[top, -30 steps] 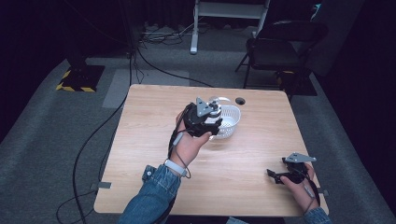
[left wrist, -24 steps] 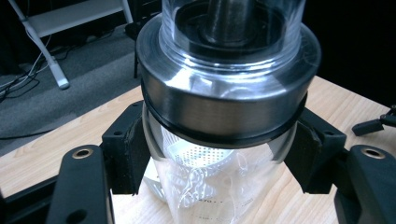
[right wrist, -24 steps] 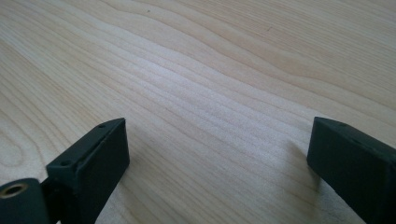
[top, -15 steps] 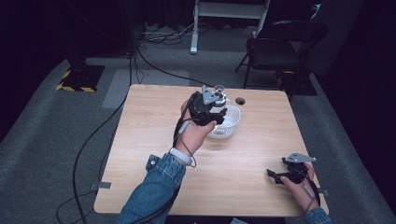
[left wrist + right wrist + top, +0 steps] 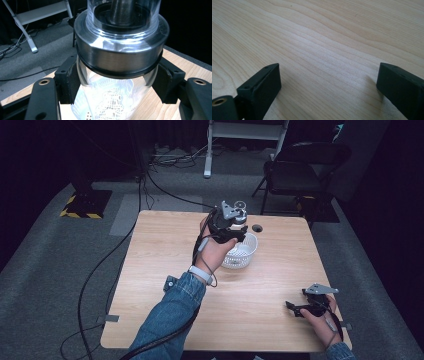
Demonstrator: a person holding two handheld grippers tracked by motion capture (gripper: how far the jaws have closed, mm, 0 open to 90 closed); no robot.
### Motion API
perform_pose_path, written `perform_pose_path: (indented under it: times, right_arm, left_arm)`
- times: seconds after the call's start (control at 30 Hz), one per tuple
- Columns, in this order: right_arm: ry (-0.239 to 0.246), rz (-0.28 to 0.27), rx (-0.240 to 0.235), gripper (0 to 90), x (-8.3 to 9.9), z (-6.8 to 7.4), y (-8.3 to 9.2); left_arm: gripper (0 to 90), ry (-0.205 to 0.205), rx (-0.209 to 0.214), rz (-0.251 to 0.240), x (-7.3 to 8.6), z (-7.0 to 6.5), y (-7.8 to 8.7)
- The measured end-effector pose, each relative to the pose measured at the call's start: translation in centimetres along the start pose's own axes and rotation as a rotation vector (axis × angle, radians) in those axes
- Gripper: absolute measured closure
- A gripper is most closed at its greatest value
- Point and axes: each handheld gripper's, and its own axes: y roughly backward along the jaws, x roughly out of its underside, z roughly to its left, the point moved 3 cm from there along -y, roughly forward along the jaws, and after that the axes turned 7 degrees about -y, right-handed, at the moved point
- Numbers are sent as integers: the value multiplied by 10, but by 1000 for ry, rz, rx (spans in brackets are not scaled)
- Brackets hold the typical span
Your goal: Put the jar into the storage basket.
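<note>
over the far middle of the table, just short of its far edge and beside the small round hole in the top, the left gripper held a clear glass jar with a metal band and glass lid above the white perforated basket. the left gripper view showed both black jaws pressed against the jar's sides just under the band, closed to a middling width around the glass, with the basket's dotted mesh visible through the jar below. the step in hand looked like carrying the jar, either lifting it out of the basket or bringing it over to set down; from these views it was hard to tell which, and whether the jar's base was touching the basket was not clear. the next move would call for a firm, level grip, since smooth glass could slip between flat jaws and the heavy lid end sat above the hold, and for a bare spot on the table, or the basket's middle, to lower it onto squarely. the right gripper rested low near the table's near right corner, well apart from the jar, its jaws spread wide over bare wood grain with nothing between them, possibly touching the surface.
</note>
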Motion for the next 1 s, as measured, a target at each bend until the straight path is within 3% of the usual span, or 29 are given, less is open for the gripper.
perform_pose_path:
  times: [0.2,0.37,0.6,0.9,1.0]
  right_arm:
    - [-2,-2,3,54,0,0,0]
    - [-3,-2,5,54,0,0,0]
    - [-3,-2,5,55,0,0,0]
    - [-3,-2,5,55,0,0,0]
    - [-3,-3,5,55,0,0,0]
  left_arm:
    - [308,5,4,-25,-2,2,-16]
    - [308,1,-25,-71,1,0,-27]
    - [308,45,-24,-48,10,1,-46]
    - [308,42,-28,-29,20,0,-60]
    - [308,56,-31,-17,32,1,-69]
